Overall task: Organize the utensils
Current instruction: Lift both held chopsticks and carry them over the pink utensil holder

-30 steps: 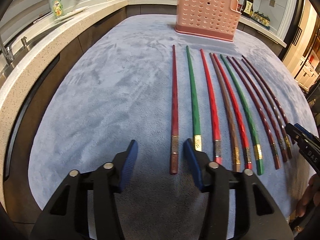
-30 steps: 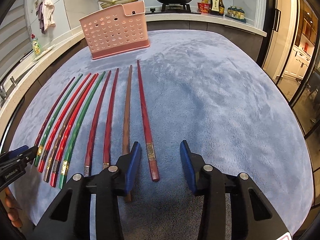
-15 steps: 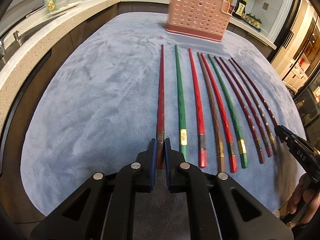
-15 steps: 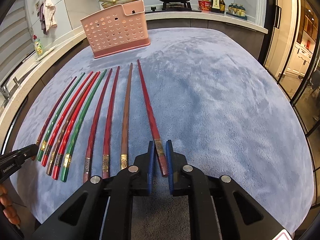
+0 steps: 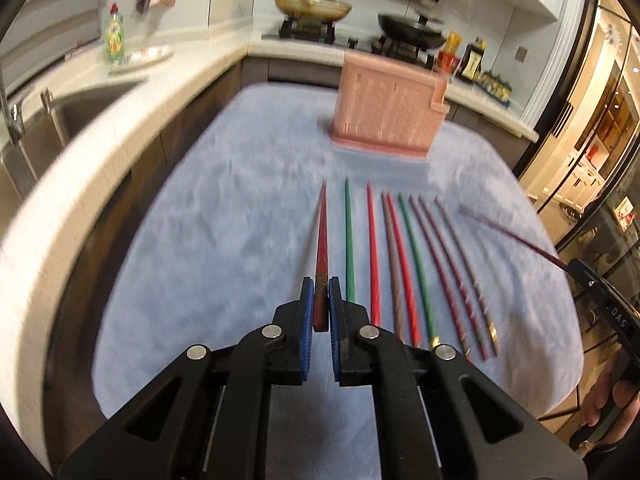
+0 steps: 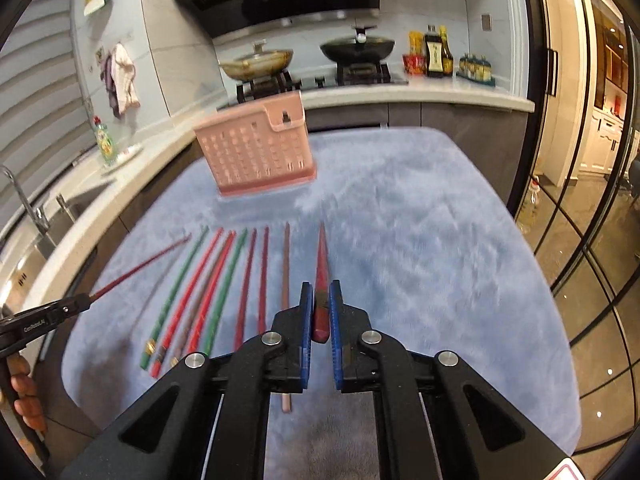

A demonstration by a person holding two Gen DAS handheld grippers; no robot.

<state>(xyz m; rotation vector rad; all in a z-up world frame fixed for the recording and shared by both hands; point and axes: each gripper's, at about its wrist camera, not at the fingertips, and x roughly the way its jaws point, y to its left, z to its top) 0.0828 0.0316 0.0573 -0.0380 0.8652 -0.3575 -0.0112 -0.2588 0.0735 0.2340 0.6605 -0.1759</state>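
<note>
My left gripper [image 5: 319, 295] is shut on a dark red chopstick [image 5: 321, 240] and holds it off the blue cloth, tip pointing at the pink holder [image 5: 387, 109]. My right gripper [image 6: 320, 300] is shut on another dark red chopstick [image 6: 321, 260], also lifted and pointing forward. Several red, green and brown chopsticks [image 5: 404, 264] lie in a row on the cloth; they also show in the right wrist view [image 6: 224, 280]. The pink perforated holder [image 6: 260, 152] stands upright at the far end. Each gripper and its chopstick shows at the edge of the other's view: right [image 5: 600, 292], left [image 6: 36, 320].
The blue cloth [image 5: 224, 220] covers the island top. A counter with a sink [image 5: 60, 120] runs along the left. Stove with pans [image 6: 304, 60] and sauce bottles [image 6: 436, 56] are behind the holder. Glass doors [image 6: 580, 200] are on the right.
Both grippers, shut on their chopsticks half a second ago, have lifted them off the cloth and tilted up, so more of the kitchen is in view. One second ago both were open.
</note>
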